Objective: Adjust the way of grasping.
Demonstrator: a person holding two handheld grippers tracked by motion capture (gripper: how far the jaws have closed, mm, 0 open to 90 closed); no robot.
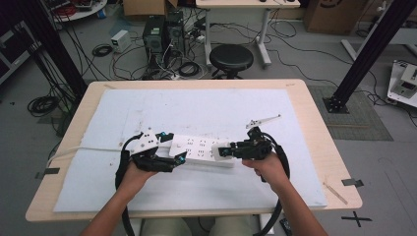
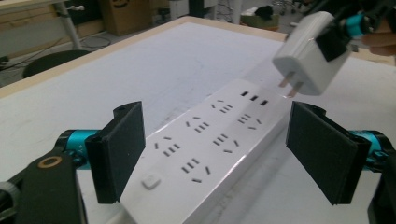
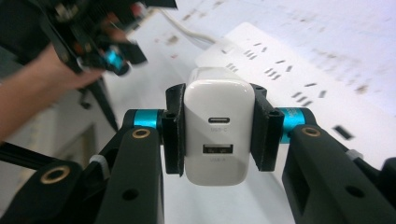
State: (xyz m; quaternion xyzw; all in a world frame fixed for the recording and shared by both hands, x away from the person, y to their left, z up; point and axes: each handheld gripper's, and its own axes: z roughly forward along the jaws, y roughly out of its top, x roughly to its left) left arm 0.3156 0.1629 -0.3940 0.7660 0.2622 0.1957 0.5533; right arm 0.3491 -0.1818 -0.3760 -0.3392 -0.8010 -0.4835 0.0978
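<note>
A person sits at the near edge of a light wooden table [image 1: 314, 128] covered by a pale sheet [image 1: 206, 108], forearms reaching in from below, one two-jaw gripper in each hand.

A white power strip [image 1: 201, 150] lies flat on the sheet, near the middle of the table and toward the near side, its long axis running left to right. Its white cord [image 1: 93, 149] trails off the left end toward the table's left edge. In the left gripper view the power strip [image 2: 210, 149] shows two rows of socket slots and a small switch button at its near end.

The left gripper [image 1: 178, 156] sits at the left end of the strip. Its jaws stand spread, one on each side of the strip's near end; the left pad appears just beside or against the strip's edge, while the right pad stands clear of it. Nothing is pinched between them.

The right gripper [image 1: 222, 151] is over the right part of the strip. Its jaws are pressed onto the two sides of a white charger plug [image 3: 215, 126], holding it firmly. In the right gripper view the charger's face shows two ports, one above the other. In the left gripper view the charger plug [image 2: 306, 53] hangs above the far end of the strip, tilted, its two metal prongs pointing down toward the sockets and not touching them.

A thin pale bracket [image 1: 263, 120] lies on the sheet, far right of the strip. Beyond the table a black stool [image 1: 231, 58] stands on the floor among cables.
</note>
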